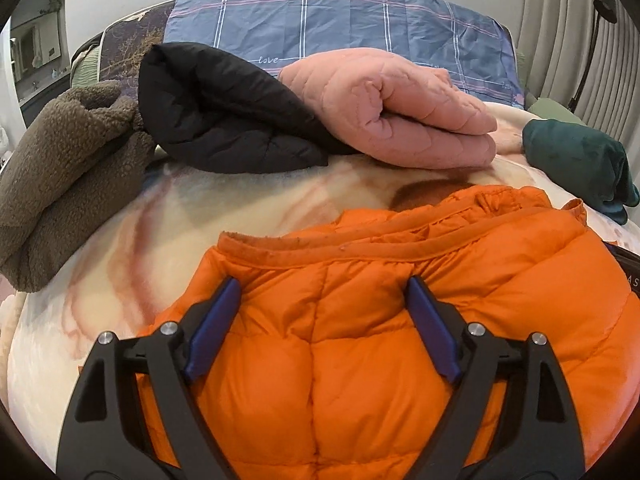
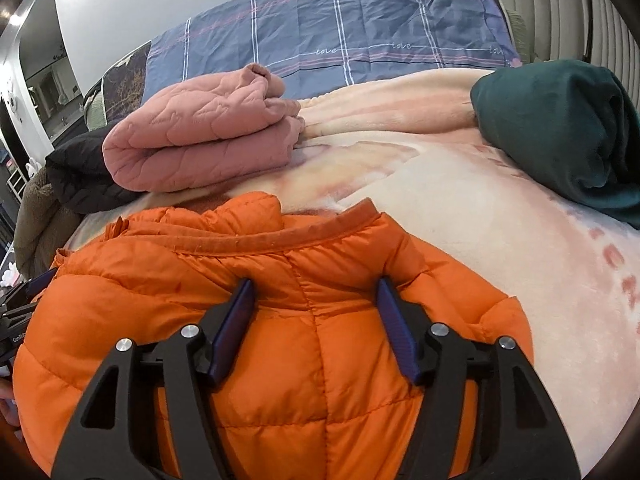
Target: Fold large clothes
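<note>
An orange puffer jacket (image 1: 360, 360) (image 2: 312, 380) lies on the cream blanket (image 1: 160, 240) (image 2: 480, 220) of a bed, its collar edge towards the far side. My left gripper (image 1: 323, 284) points down onto the jacket's left part. Its blue pads stand wide apart and padded fabric bulges up between them. My right gripper (image 2: 315, 285) is set on the jacket's right part just below the collar, also open, with a seam and puffed fabric between its fingers. Each gripper's black body shows at the edge of the other view.
Folded clothes lie across the far side of the bed: a brown fleece (image 1: 60, 184), a black quilted jacket (image 1: 224, 120), a pink quilted garment (image 1: 400, 120) (image 2: 200, 144) and a dark green one (image 1: 576, 160) (image 2: 560, 128). Blue plaid bedding (image 1: 320, 20) rests against the wall.
</note>
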`<state>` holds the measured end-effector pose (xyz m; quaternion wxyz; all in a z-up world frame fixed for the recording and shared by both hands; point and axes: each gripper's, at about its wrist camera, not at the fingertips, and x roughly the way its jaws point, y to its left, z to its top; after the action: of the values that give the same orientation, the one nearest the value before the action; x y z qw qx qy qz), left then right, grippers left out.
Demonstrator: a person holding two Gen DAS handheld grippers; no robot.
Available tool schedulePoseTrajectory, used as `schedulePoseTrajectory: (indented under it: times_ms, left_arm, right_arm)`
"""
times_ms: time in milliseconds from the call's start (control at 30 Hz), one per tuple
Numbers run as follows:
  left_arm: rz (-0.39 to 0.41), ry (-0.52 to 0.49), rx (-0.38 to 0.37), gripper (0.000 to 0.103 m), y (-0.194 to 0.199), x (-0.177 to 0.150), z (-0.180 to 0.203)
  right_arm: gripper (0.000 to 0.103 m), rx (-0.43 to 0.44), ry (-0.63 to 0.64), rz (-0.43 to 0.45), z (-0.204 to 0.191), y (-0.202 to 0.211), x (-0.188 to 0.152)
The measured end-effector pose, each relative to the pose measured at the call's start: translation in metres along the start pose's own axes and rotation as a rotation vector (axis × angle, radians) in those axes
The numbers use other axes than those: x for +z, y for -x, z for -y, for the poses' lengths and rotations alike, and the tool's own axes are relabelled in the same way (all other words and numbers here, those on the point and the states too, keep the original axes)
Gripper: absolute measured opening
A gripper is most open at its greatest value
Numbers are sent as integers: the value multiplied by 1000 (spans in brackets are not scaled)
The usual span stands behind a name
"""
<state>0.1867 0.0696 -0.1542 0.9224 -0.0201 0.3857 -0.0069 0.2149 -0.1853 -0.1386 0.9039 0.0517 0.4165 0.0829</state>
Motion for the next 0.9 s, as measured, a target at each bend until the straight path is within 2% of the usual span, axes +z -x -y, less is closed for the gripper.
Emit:
schedulePoseTrajectory:
  times_ms: [367, 600, 667, 700, 767, 833, 900]
  left_arm:
    - [-35, 31, -28, 88, -16, -1, -8]
    - [-45, 11, 6, 87, -1, 4, -6]
    - [-23, 63, -24, 86, 20, 9, -9]
    - [4, 106, -69, 86, 34, 14, -9]
    - [36, 124, -118, 86, 50, 21, -1]
    - [47, 75, -126, 87, 57, 27, 18]
    - [4, 12, -68, 87, 44, 27, 40]
  right_arm:
    - [65, -28, 21, -21, -6, -15, -3]
    - [66, -53, 52, -22, -12, -1, 1]
    - [71, -66, 45, -18, -15, 14, 6]
    - [73, -48, 22, -4, -16, 22, 8]
    - [74, 29, -46, 23, -20, 38, 14]
    - [75, 40, -56, -2, -34, 40, 16]
    - [79, 4, -33, -43, -49, 29, 13]
